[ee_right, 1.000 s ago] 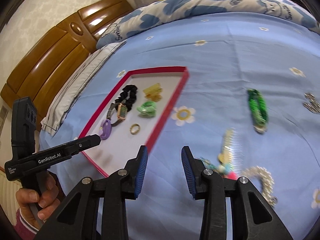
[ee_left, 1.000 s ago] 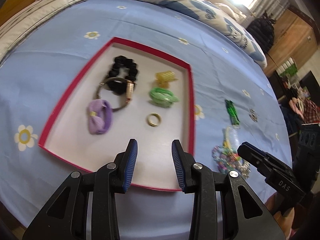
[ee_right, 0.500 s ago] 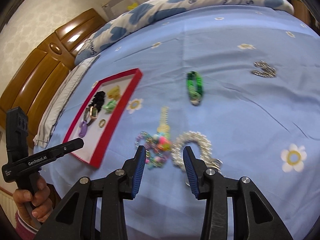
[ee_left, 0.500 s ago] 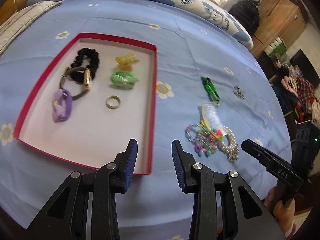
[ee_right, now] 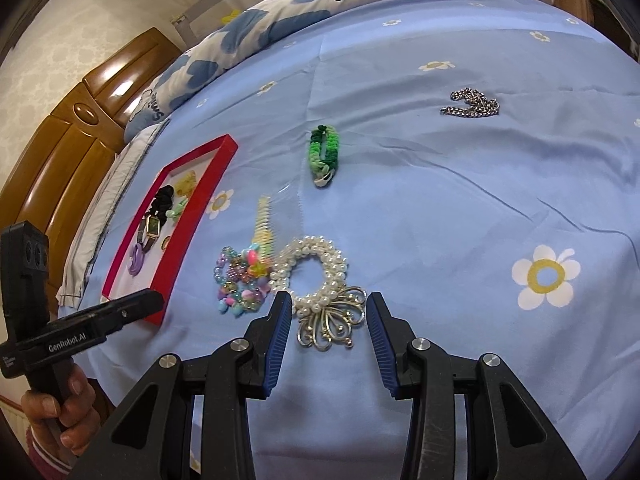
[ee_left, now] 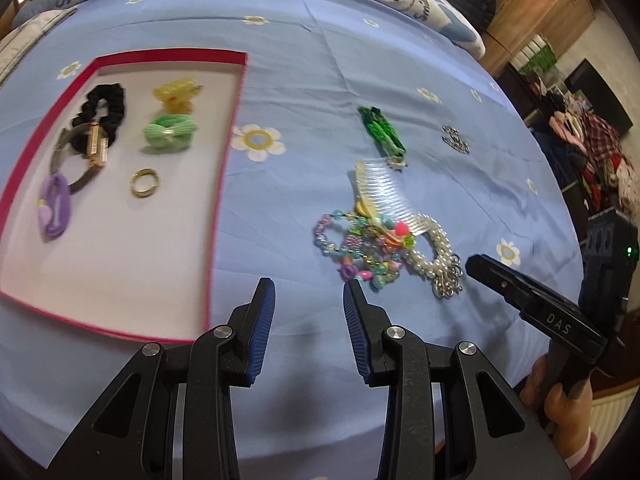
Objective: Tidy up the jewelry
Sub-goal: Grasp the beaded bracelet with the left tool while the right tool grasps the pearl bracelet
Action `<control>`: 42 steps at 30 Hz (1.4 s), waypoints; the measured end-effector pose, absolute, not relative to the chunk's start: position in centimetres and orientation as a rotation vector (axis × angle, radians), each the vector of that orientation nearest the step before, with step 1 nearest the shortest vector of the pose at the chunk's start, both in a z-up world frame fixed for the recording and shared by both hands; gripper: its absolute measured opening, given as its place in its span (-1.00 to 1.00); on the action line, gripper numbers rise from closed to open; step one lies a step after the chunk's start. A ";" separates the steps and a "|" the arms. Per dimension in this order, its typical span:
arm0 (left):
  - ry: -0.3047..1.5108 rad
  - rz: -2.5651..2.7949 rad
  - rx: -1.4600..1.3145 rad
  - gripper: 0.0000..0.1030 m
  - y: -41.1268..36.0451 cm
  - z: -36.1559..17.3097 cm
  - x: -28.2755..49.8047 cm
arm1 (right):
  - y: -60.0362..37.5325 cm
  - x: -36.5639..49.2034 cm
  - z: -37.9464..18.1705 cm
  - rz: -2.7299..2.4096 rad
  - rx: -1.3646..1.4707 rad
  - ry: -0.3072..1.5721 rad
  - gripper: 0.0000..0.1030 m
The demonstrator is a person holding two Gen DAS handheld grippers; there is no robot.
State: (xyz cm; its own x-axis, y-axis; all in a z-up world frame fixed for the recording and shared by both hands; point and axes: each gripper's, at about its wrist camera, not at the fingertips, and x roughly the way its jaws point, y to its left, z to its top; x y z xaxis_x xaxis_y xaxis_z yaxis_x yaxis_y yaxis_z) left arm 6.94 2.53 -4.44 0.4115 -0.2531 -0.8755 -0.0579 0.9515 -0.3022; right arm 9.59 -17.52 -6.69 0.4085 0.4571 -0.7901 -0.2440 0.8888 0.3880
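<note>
Since you swung both grippers off the tray point(ee_left: 224, 168), your right gripper point(ee_right: 324, 330), jaws spread, now brackets the pearl bracelet point(ee_right: 316, 276); left gripper point(ee_left: 306, 312) hangs spread, empty. Pickup next.

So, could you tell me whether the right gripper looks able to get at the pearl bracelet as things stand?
Probably yes: the right gripper is open, with the pearl bracelet just ahead and its silver ornament between the fingers.

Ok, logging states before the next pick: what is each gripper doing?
Left gripper: open, empty.
Right gripper: open, empty, around the pearl bracelet.
</note>
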 end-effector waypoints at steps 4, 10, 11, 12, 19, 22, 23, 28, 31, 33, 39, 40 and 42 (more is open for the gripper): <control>1.144 -0.155 -0.257 -0.35 1.0 -4.6 8.1 | -17.3 10.2 -7.0 0.447 0.206 1.066 -0.19; 1.163 -0.189 -0.194 -0.35 -0.8 -5.6 10.6 | -16.8 11.5 -8.4 0.450 0.175 1.094 -0.19; 1.171 -0.192 -0.183 -0.35 -1.0 -5.9 10.9 | -16.9 11.6 -8.6 0.454 0.175 1.097 -0.19; 1.177 -0.198 -0.176 -0.35 -1.2 -6.2 11.2 | -16.8 11.8 -8.8 0.458 0.175 1.097 -0.20; 1.193 -0.219 -0.128 -0.64 -2.6 -7.5 12.0 | -16.4 12.2 -9.0 0.472 0.146 1.093 -0.26; 1.184 -0.224 -0.128 -0.66 -2.5 -7.5 11.7 | -15.9 12.0 -9.0 0.470 0.113 1.085 -0.47; 1.183 -0.227 -0.137 -0.66 -2.2 -7.4 11.6 | -15.8 12.0 -9.0 0.471 0.108 1.084 -0.57; 1.167 -0.223 -0.199 -0.66 -0.5 -6.7 10.6 | -16.7 11.8 -8.9 0.491 0.185 1.087 -0.71; 1.158 -0.221 -0.239 -0.66 0.7 -6.1 9.7 | -17.5 11.6 -8.7 0.493 0.229 1.087 -0.72; 1.157 -0.222 -0.257 -0.66 1.3 -5.9 9.2 | -18.0 11.3 -8.5 0.492 0.241 1.083 -0.72; 1.152 -0.227 -0.267 -0.66 2.1 -5.1 7.7 | -18.4 10.7 -7.8 0.494 0.264 1.071 -0.72; 1.145 -0.227 -0.272 -0.66 2.2 -4.8 7.4 | -18.4 10.6 -7.5 0.494 0.263 1.066 -0.72; 1.140 -0.226 -0.276 -0.66 2.4 -4.2 7.1 | -18.3 10.5 -7.1 0.500 0.266 1.058 -0.72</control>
State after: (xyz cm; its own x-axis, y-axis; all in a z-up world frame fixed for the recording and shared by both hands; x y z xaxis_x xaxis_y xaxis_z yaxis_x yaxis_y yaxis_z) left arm 7.09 2.41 -4.24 0.4011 -0.3153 -0.8600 0.0362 0.9436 -0.3291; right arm 10.54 -18.34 -7.12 0.3934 0.5131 -0.7628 -0.2640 0.8578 0.4409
